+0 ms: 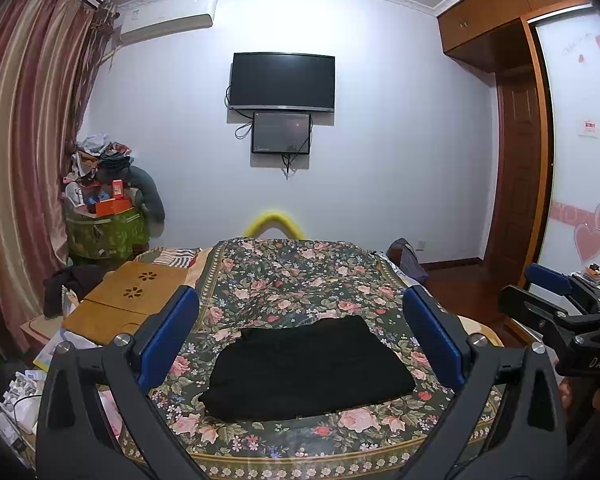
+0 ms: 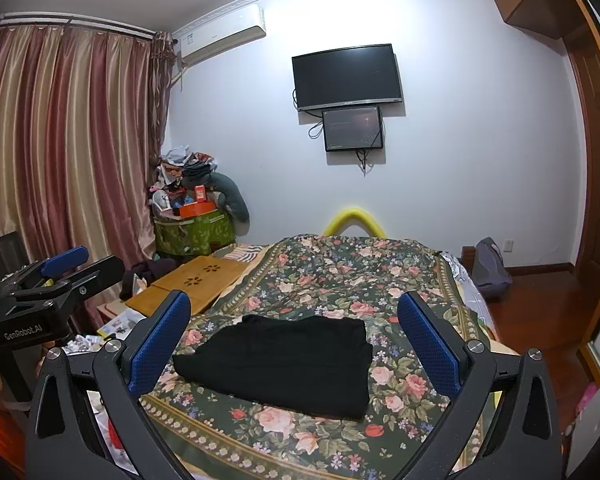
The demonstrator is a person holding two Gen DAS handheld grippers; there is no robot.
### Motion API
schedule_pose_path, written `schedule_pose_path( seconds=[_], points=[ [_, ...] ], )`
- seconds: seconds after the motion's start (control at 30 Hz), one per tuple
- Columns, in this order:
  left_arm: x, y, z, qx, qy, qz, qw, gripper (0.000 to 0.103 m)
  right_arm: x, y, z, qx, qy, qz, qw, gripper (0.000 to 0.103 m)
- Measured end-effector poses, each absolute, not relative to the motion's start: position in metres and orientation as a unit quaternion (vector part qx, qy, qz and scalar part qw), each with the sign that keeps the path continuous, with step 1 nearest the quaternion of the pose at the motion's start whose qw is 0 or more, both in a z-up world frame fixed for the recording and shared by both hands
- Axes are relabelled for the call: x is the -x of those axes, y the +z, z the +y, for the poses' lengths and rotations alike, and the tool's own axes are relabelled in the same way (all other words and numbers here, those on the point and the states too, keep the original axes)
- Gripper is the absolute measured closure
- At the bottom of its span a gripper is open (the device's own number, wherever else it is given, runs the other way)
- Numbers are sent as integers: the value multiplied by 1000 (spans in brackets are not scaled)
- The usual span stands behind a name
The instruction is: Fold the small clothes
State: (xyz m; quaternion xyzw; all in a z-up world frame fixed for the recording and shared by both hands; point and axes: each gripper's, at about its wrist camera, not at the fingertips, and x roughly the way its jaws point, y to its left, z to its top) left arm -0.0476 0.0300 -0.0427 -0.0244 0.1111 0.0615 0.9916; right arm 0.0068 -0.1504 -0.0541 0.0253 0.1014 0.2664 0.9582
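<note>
Lying folded into a soft, matte black rectangle, the garment (image 1: 306, 368) rests on a floral bedspread (image 1: 300, 276). Left gripper (image 1: 300, 340) and right gripper (image 2: 294, 344) hover above it, blue textured pads spread wide, empty, garment ahead between their fingers.

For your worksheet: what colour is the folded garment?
Black garment; right wrist view shows it best.

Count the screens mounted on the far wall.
2. A large dark TV hangs on the white wall opposite the bed; a smaller screen hangs directly below it, its top edge touching or slightly overlapping the TV's bottom edge. None appear hidden.
</note>
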Motion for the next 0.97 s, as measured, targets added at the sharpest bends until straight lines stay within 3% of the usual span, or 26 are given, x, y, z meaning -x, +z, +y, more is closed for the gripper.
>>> schedule_pose_path(
  seconds=[0.97],
  points=[
    [42, -44, 35, 33, 31, 129, 991, 0, -4, -54, -141, -27, 259, 102, 960, 0]
  ],
)
